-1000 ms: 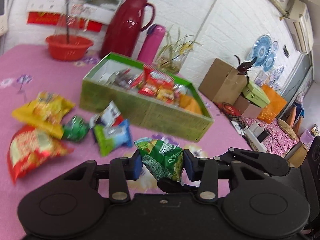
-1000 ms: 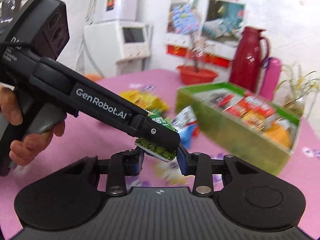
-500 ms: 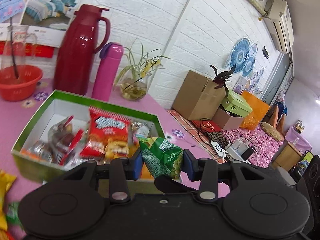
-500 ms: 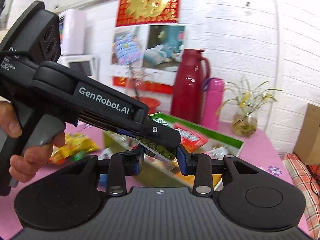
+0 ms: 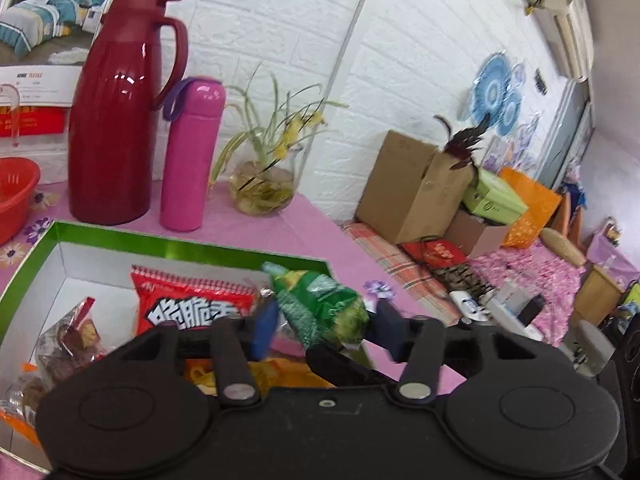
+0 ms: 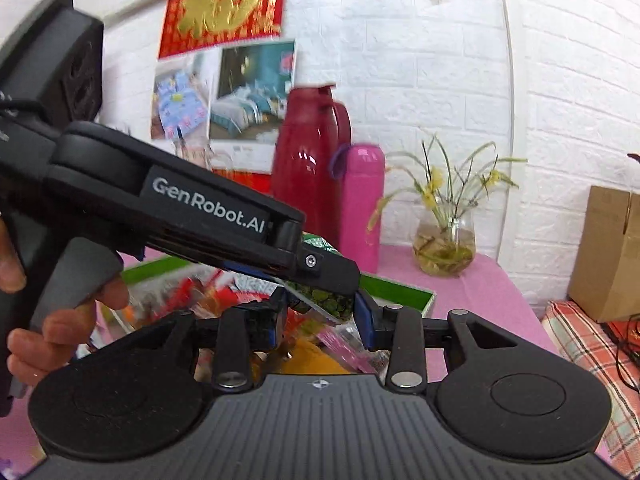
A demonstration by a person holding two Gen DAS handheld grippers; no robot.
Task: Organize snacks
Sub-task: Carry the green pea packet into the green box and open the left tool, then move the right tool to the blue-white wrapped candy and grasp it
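A green snack packet (image 5: pixel 324 304) hangs over the right end of the green box (image 5: pixel 180 246), which has a white inside and holds a red bag (image 5: pixel 192 304) and other snacks. My left gripper (image 5: pixel 328 332) is opening: its blue pads stand clear of the packet on both sides. In the right wrist view the left gripper reaches in from the left, with a person's hand (image 6: pixel 60 320) on its grip. My right gripper (image 6: pixel 322 324) has the packet (image 6: pixel 324 300) between its pads and still bears it, while its jaws begin to open. One right finger shows under the packet in the left view.
Behind the box stand a red thermos jug (image 5: pixel 116 128), a pink bottle (image 5: pixel 192 152) and a glass vase with a plant (image 5: pixel 264 192). A red basket (image 5: pixel 16 192) sits at the far left. Cardboard boxes (image 5: pixel 412 188) and clutter lie on the floor to the right.
Both grippers carried the packet from above the loose snacks on the table to above the box. The left jaws have spread wide and let go of the packet.
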